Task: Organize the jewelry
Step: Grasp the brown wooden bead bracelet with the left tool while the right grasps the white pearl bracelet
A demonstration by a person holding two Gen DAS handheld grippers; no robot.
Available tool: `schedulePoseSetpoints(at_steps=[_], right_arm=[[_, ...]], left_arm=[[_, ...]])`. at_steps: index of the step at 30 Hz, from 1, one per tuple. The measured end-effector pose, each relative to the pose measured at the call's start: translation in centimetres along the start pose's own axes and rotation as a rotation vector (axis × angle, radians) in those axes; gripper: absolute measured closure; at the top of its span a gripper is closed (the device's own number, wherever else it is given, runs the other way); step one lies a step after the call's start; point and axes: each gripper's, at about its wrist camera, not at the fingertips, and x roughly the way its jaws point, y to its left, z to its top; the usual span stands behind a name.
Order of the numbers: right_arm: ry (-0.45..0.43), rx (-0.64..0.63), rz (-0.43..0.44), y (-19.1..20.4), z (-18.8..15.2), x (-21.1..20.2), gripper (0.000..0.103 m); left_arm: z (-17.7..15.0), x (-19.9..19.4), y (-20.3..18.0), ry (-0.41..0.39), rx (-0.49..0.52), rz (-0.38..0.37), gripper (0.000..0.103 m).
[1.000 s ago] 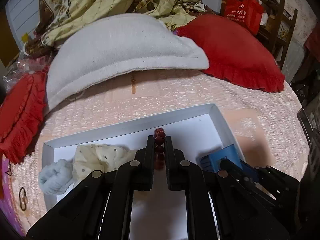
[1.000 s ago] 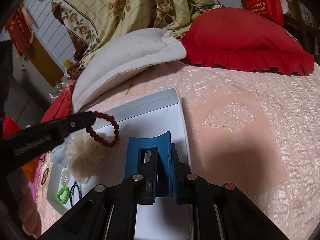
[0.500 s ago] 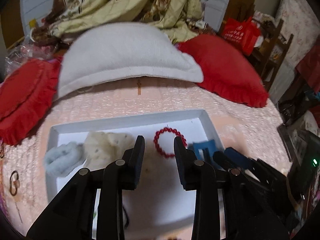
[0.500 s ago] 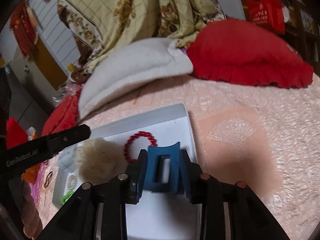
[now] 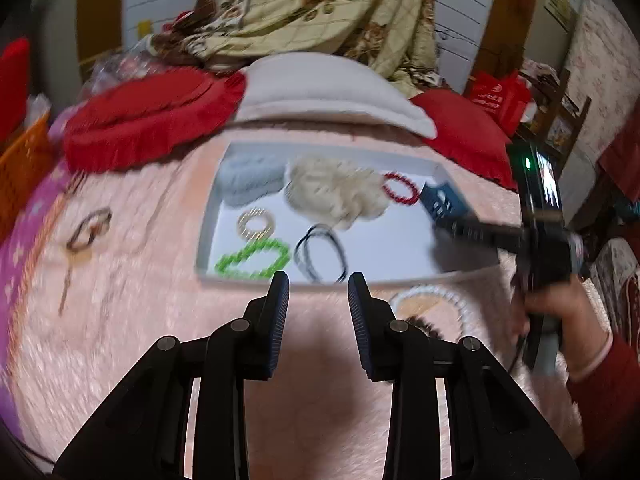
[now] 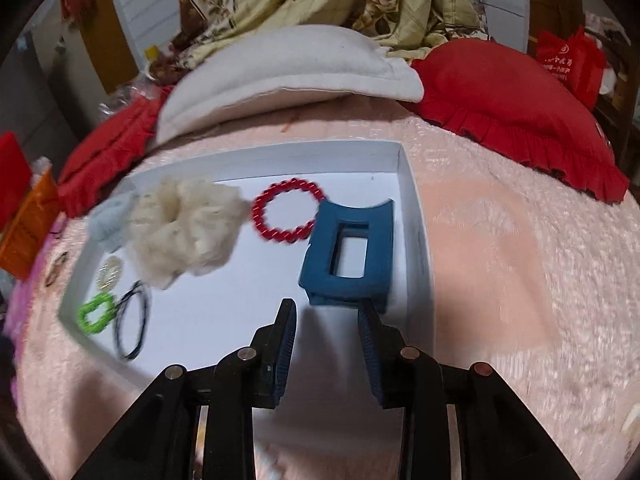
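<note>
A white tray lies on the pink bedspread. In it a red bead bracelet rests beside a blue hair claw. My right gripper stands open just behind the claw, with nothing between its fingers. From the left wrist the tray lies ahead, with the bracelet and claw at its right end. My left gripper is open and empty over the bedspread at the tray's near edge. A white bead bracelet lies outside the tray, right of it.
The tray also holds a cream scrunchie, a pale blue scrunchie, a green bracelet, a black hair tie and a gold ring. A brown loop lies on the bedspread at left. Red cushions and a white pillow line the far side.
Both grippers have opened: the left let go of the red bracelet, the right of the blue claw, both now lying in the tray. The left gripper pulled far back out of the tray.
</note>
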Motion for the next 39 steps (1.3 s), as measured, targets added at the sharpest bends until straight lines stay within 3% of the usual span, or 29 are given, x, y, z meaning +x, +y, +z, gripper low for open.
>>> schedulePoseSetpoints(at_steps=[3,7,11,15,19,23,26,30,36,39], right_arm=[[-0.001,0.057,0.003,-0.9,0.9,0.4,0.072],[-0.049,0.106,0.065,-1.0,0.1,-3.2,0.072],[-0.081,0.090,0.144,0.5,-3.3,-7.6,0.072],[0.006,-0.017,0.216,4.2,-7.4,-8.0,0.072],[0.059,-0.075,0.186,6.9,-10.2,-6.4,0.072],[0.074,-0.075,0.144,7.8,-10.8,-5.1,0.073],[0.076,-0.048,0.150,7.9,-10.4,-5.0,0.092],[0.084,-0.049,0.217,8.3,-10.5,-6.0,0.095],[0.136,-0.039,0.476,9.7,-11.8,-8.0,0.095],[0.130,-0.066,0.456,9.8,-12.8,-8.8,0.095]], left_arm=[[-1.1,0.4,1.2,-0.014,-0.006,0.041,0.073],[-2.2,0.3,2.6,-0.047,-0.008,0.065,0.073],[-2.6,0.4,3.8,-0.039,-0.011,0.081,0.073],[-2.3,-0.1,4.2,-0.043,-0.023,0.075,0.073],[-1.9,-1.1,4.3,-0.059,-0.022,0.075,0.073],[-1.5,-2.0,4.9,-0.076,-0.058,0.053,0.073],[-1.3,-2.3,5.4,-0.087,-0.089,0.042,0.073],[-1.3,-1.4,5.8,-0.060,-0.108,0.039,0.073],[-2.0,0.5,5.8,0.010,-0.129,0.003,0.073],[-2.4,1.3,5.1,0.040,-0.106,-0.011,0.073]])
